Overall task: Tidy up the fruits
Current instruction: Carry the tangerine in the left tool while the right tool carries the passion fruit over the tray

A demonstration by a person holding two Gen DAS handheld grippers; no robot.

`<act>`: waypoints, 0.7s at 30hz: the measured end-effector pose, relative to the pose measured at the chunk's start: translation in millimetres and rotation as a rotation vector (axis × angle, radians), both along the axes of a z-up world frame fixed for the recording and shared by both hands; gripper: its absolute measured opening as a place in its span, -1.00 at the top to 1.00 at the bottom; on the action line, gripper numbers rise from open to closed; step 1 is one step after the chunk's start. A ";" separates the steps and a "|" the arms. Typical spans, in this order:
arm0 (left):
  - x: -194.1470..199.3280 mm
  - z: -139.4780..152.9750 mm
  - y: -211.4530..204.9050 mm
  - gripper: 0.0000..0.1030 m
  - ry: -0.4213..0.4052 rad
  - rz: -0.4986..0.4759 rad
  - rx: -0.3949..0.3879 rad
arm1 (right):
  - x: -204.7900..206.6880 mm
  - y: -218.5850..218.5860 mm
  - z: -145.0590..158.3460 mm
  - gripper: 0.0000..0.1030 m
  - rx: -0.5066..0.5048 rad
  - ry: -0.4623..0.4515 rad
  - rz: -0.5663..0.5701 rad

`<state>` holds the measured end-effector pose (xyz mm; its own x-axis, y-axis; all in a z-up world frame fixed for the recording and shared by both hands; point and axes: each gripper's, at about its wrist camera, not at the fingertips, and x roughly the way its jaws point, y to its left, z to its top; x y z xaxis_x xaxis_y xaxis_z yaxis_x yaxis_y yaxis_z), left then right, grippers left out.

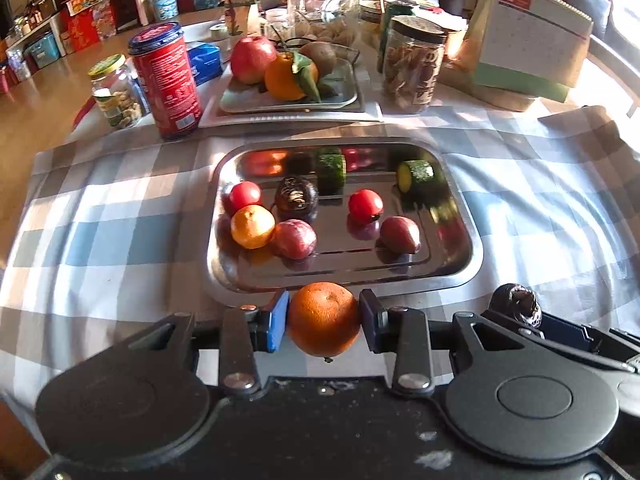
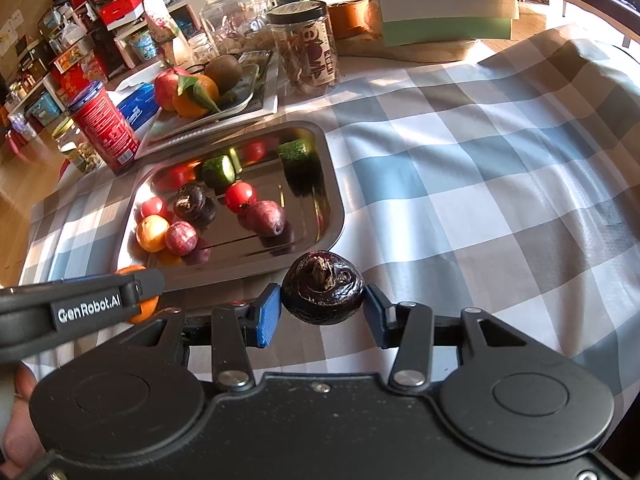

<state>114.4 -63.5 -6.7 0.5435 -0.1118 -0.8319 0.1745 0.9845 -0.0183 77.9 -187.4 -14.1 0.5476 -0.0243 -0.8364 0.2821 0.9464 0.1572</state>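
An orange [image 1: 323, 318] & dark fruit [image 2: 322, 293] are being clamped by L [image 1: 323, 320] & R grippers [image 2: 322, 304]; should be lowered gently onto tray [image 1: 460, 280].

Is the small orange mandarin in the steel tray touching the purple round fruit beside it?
Touching. In the left wrist view the small orange mandarin presses against the purple round fruit, no gap between them.

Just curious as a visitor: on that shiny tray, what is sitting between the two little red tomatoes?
A dark, wrinkled brown fruit lies between the left tomato and the right tomato on the steel tray, clearest in the left wrist view.
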 end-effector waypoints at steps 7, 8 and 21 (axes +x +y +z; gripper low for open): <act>-3.8 9.1 5.9 0.27 0.020 0.024 -0.004 | -0.8 11.1 1.6 -0.04 -0.015 0.008 0.022; -4.5 10.7 7.7 0.27 0.021 0.028 -0.005 | -1.0 13.1 1.9 -0.04 -0.022 0.006 0.024; -7.0 25.2 26.4 0.27 0.031 0.060 -0.017 | 2.3 33.6 4.8 -0.04 -0.017 0.032 0.063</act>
<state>107.4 -37.1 18.4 0.5234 -0.0943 -0.8468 0.1144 0.9926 -0.0398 80.2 -153.8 -9.3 0.5217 -0.0051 -0.8531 0.2261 0.9651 0.1325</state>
